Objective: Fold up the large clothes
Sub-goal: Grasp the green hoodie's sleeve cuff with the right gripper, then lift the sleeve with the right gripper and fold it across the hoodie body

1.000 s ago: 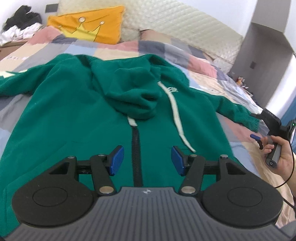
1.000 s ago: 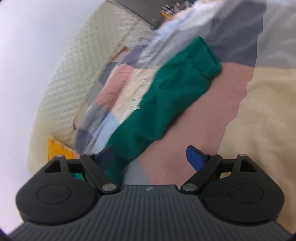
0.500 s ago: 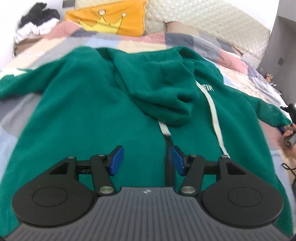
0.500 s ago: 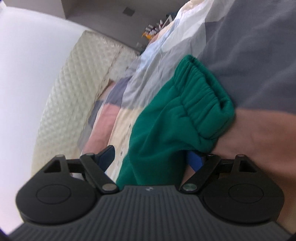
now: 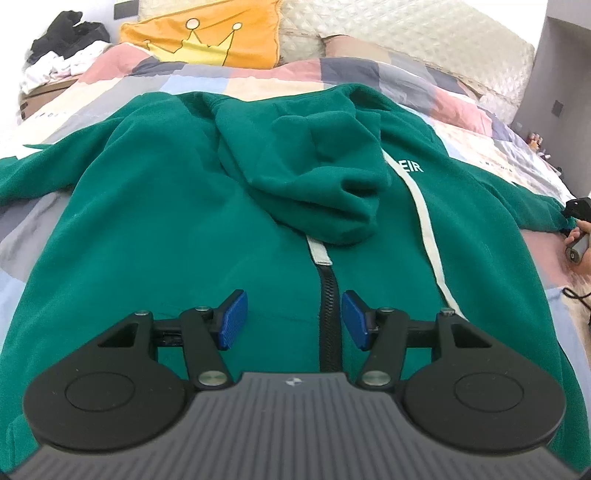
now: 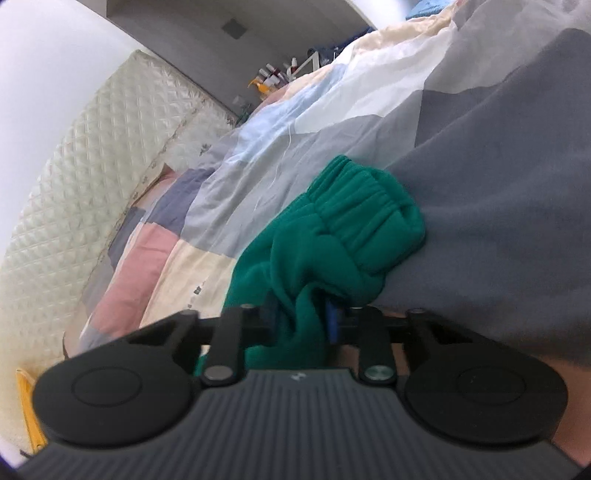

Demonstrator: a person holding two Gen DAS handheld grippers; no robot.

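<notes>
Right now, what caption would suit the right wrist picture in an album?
Right gripper, jaws just closed, pinching the green hoodie's sleeve near its cuff on a patchwork bedspread.

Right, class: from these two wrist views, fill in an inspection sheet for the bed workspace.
Surface: patchwork quilt on a bed.
Job's things: green hoodie spread flat, front up, hood folded forward.
Clutter: orange crown pillow; clothes pile at far left.
Grippers: left gripper open above the zipper; right gripper just closed on the sleeve cuff.
Cables: black cable near the right hand.
Surroundings: quilted headboard; bottles on a shelf.
</notes>
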